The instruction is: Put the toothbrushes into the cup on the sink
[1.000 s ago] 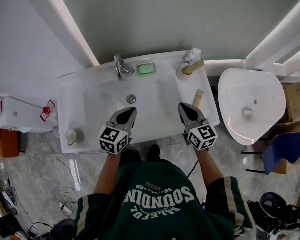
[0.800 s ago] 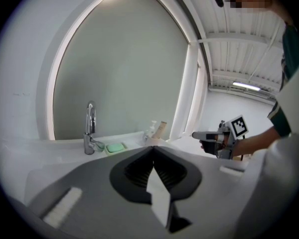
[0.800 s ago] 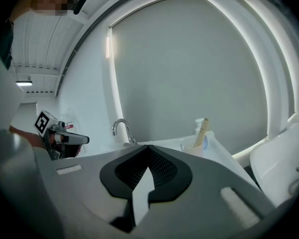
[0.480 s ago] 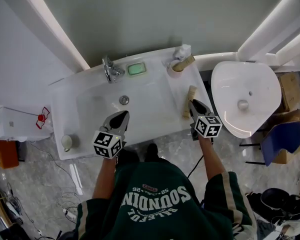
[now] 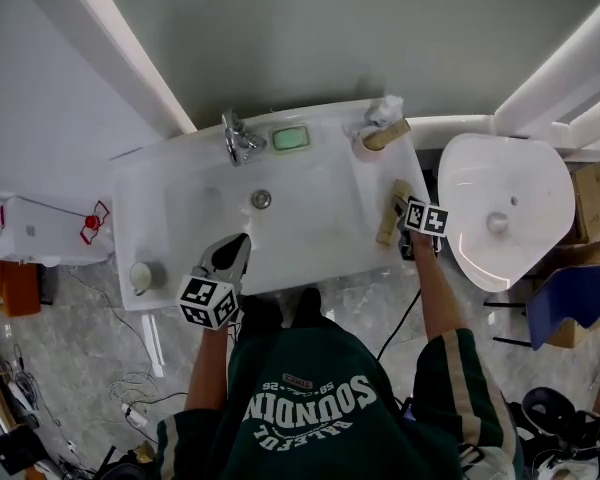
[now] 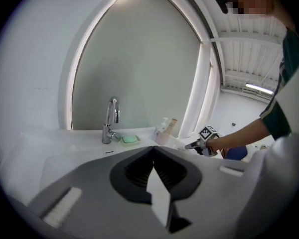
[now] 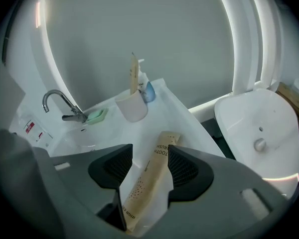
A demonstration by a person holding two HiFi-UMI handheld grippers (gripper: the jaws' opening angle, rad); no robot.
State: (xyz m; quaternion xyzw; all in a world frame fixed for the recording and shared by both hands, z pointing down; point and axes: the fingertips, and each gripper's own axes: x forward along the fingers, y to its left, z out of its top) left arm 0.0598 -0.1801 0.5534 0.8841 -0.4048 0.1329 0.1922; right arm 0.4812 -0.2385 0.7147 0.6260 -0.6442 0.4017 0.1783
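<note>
Right jaws: the right gripper (image 7: 150, 149) stands released, its jaws just having been opening; the boxed toothbrush (image 7: 147, 180) lies lengthwise between them, and the left pad is clear of it.
Left jaws: the left gripper (image 6: 153, 151) is clenched, pads together with nothing between them.
Boxed toothbrush: a tan paper packet, flat on the right ledge of the sink (image 5: 130, 188), parallel to the right edge and about halfway along it.
Cup: the white cup (image 7: 132, 106) stands upright at the sink's back right corner, well apart from the lying packet.
In the cup: a second tan packet (image 7: 134, 73) sticks up out of it, leaning slightly.
Bottle: a pump bottle (image 7: 147, 89) with blue contents stands just behind the cup, near the back edge.
Left gripper's place: over the front edge of the sink, left of the middle, pointing towards the drain (image 5: 262, 199).
Right gripper's place: at the right edge of the sink, tilted down onto the ledge.
Back edge: the faucet (image 5: 240, 136) with a green soap (image 5: 292, 138) just to its right.
Front left corner: a small round white object (image 5: 141, 274); what it is cannot be told.
Beside the sink: a white toilet (image 5: 500, 218) on the right.
</note>
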